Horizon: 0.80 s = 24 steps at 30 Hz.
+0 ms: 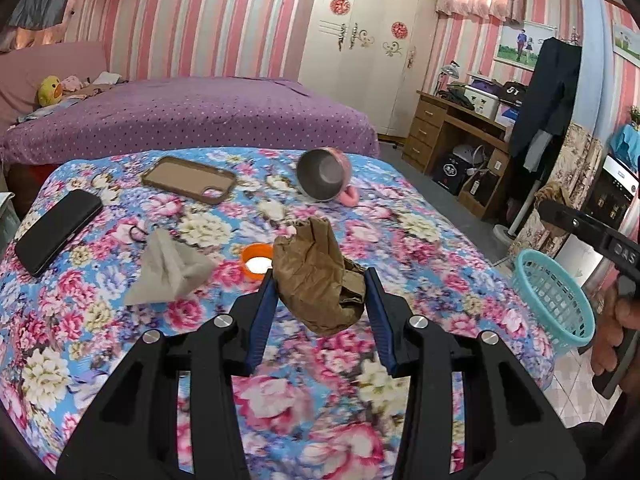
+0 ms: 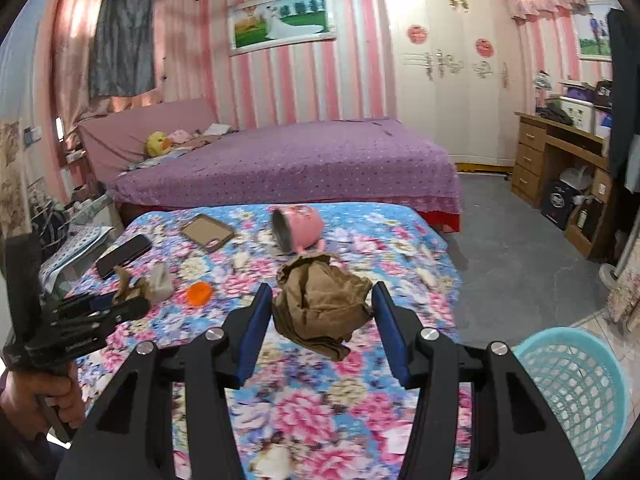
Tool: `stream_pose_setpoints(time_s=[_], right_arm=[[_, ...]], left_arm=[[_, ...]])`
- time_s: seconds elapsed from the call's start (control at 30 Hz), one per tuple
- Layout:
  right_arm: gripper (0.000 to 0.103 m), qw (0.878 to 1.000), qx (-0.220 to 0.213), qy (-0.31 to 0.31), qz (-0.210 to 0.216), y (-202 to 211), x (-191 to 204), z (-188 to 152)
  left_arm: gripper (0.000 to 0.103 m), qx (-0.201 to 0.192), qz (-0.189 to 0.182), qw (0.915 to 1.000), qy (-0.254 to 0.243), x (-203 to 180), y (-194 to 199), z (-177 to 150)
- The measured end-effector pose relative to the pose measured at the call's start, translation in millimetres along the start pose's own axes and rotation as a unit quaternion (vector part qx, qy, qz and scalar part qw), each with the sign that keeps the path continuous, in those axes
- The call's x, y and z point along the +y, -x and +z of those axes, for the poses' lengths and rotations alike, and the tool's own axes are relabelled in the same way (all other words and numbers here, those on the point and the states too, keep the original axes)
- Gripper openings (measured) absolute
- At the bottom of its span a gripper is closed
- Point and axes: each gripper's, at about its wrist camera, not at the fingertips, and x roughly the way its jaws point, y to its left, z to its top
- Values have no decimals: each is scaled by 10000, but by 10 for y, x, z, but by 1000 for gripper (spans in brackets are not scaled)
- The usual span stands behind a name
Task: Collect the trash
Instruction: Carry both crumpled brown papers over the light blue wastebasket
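Above the floral cloth [image 1: 120, 320], each gripper [image 1: 320, 280] [image 2: 322, 300] clamps crumpled brown paper [image 1: 320, 276] [image 2: 320, 304] near a teal basket [image 2: 576, 392].

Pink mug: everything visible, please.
The pink mug lies tipped on its side on the floral cloth, empty, mouth toward the left wrist camera, showing a grey metal-looking inside. Its pink handle rests on the cloth. It sits apart from the brown phone case, touching only the cloth.
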Motion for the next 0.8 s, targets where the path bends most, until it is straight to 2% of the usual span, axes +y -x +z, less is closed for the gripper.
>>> stream_pose_setpoints(time_s=[0.2,0.47,0.6,0.8], right_arm=[[51,9983,-163,-215,-519,195,-392,55],[51,9949,-261,-342,-913,415,-790,70],[51,9930,-257,-578,-1000,500,-1032,51],[51,9841,-228,-1088,-1388,674,-1523,-38]], left_arm=[[42,-121,-208,9995,-181,-389,3,119],[42,-59,-636,9974,-334,-1051,-213,206],[42,-76,-872,9950,-490,-1443,-308,302],[42,-21,-1218,9900,-716,-1988,-473,364]])
